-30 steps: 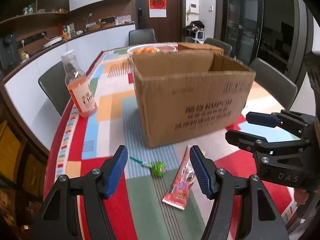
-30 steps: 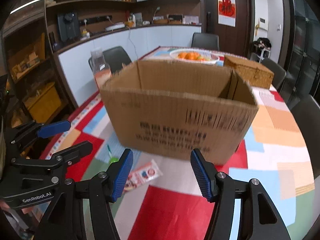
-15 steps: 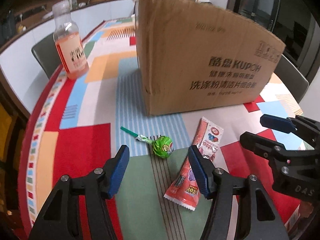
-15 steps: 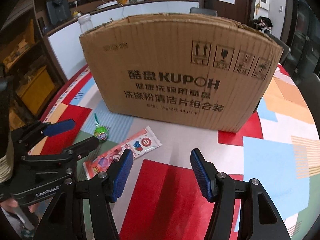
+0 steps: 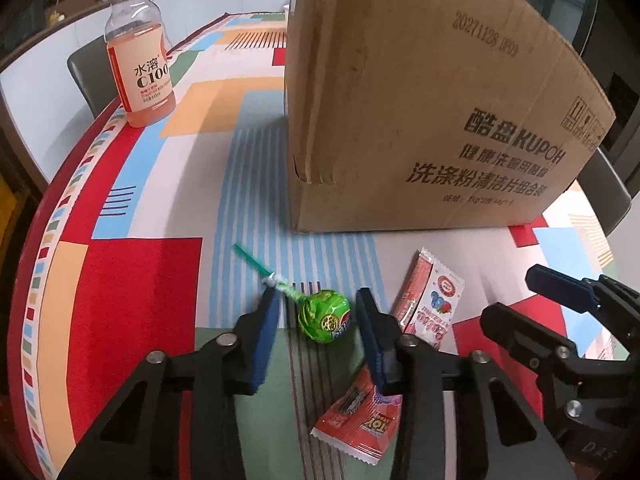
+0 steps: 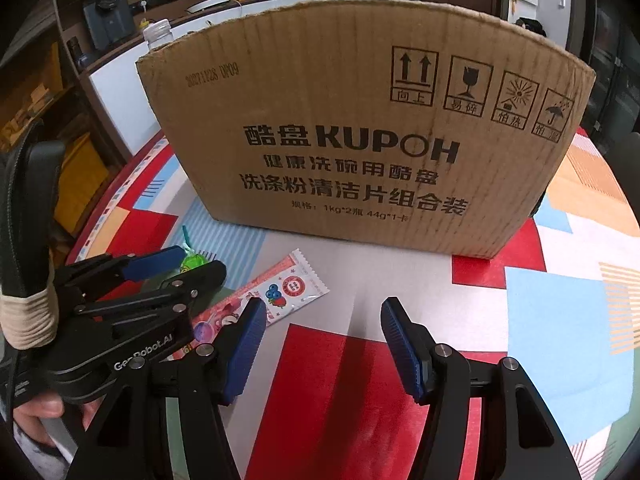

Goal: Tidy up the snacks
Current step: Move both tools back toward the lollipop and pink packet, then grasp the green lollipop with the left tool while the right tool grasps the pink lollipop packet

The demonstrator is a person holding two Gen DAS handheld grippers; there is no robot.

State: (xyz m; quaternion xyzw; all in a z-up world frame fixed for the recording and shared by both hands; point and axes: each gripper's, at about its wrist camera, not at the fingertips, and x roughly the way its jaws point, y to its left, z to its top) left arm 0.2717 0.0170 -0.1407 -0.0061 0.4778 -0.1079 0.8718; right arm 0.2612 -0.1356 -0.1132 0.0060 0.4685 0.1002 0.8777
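On patterned tabletop (image 5: 168,216), before cardboard box (image 5: 420,112): green lollipop (image 5: 325,316) lies between jaws of left tool (image 5: 316,320); jaws closing, pads not yet pressing it. Red snack packet (image 5: 424,312) lies flat just right of it, partly under left tool's right finger. Right tool (image 6: 322,344) hovers open over bare tabletop, nothing between jaws. Orange drink bottle (image 5: 138,56) upright at far left edge.

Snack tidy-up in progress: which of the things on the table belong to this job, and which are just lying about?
Job:
- lollipop, between the closing left gripper fingers, not yet pinched
- snack packet, flat beside it
- cardboard box, the likely container
- right gripper, open, nothing between its fingers

Lying about:
- drink bottle
- tablecloth
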